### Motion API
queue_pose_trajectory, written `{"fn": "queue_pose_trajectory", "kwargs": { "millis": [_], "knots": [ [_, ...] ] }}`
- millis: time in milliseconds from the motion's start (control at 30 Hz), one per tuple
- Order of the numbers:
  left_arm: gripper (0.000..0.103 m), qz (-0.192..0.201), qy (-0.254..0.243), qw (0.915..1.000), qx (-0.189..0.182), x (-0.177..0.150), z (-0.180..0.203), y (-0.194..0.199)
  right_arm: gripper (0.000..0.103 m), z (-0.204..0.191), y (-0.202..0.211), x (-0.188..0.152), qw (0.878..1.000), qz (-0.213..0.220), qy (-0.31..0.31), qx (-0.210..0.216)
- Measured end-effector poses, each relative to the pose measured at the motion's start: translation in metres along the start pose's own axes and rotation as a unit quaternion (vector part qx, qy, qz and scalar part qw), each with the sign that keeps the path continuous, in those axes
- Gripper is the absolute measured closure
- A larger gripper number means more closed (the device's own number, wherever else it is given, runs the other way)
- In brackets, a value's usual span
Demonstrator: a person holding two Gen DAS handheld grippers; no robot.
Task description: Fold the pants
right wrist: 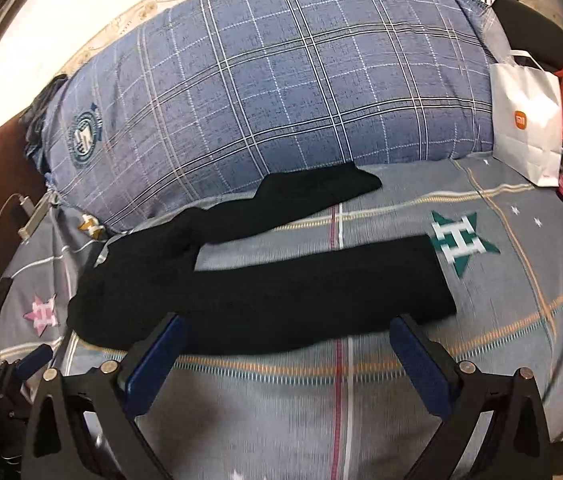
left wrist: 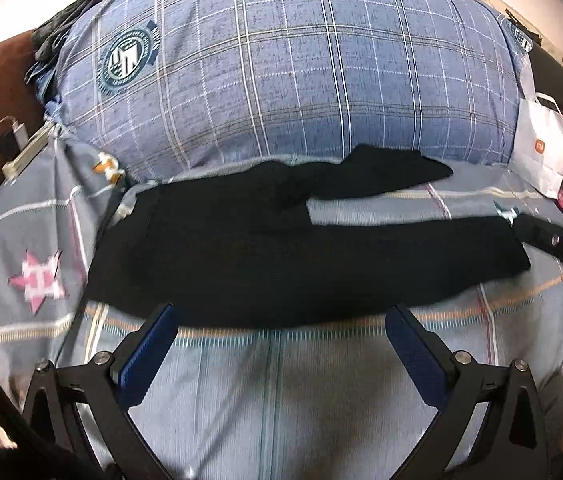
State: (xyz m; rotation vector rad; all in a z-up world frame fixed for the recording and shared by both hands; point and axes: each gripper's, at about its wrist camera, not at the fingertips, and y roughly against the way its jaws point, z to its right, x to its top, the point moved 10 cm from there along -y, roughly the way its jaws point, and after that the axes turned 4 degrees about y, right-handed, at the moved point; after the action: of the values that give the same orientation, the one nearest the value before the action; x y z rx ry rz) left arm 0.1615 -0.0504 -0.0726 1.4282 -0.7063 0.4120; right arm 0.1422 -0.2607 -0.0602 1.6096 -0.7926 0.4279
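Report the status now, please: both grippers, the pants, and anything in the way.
Left gripper open, empty. Right gripper open, empty. Black pants flat on the bed sheet, legs spread apart, not yet folded. White paper bag off to the side, path clear.

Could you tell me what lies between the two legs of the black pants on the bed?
Only bare bedsheet lies between the legs of the black pants, clearest in the right wrist view.

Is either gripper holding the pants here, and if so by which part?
Nothing is held. The left gripper and right gripper are both open, short of the black pants.
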Motion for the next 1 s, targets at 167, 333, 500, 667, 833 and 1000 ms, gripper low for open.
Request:
{"fn": "queue_pose_trajectory", "kwargs": {
  "millis": [167, 333, 500, 667, 833, 1000],
  "knots": [
    [0.000, -0.007, 0.014, 0.9999, -0.001, 0.001, -0.003, -0.025, 0.000, 0.006, -0.024, -0.014, 1.000, -0.017, 0.014, -0.022],
    [0.000, -0.033, 0.022, 0.9992, 0.008, -0.006, -0.002, -0.043, 0.000, 0.008, -0.037, -0.027, 0.998, -0.046, 0.025, -0.027],
    [0.000, -0.037, -0.009, 0.9990, 0.023, -0.003, 0.009, -0.046, 0.000, 0.005, -0.052, -0.026, 0.996, -0.066, 0.044, -0.035],
    [0.000, -0.067, 0.009, 0.9976, 0.015, -0.026, 0.009, -0.028, 0.000, 0.018, -0.028, -0.039, 0.996, -0.081, -0.006, -0.025],
    [0.000, -0.035, 0.019, 0.9992, 0.003, -0.036, 0.011, 0.007, 0.000, 0.026, 0.008, -0.050, 0.998, -0.053, -0.035, -0.017],
    [0.000, 0.045, 0.017, 0.9985, 0.024, -0.027, 0.005, 0.039, 0.000, 0.021, 0.039, -0.046, 0.999, -0.007, -0.046, 0.014]
  ]
}}
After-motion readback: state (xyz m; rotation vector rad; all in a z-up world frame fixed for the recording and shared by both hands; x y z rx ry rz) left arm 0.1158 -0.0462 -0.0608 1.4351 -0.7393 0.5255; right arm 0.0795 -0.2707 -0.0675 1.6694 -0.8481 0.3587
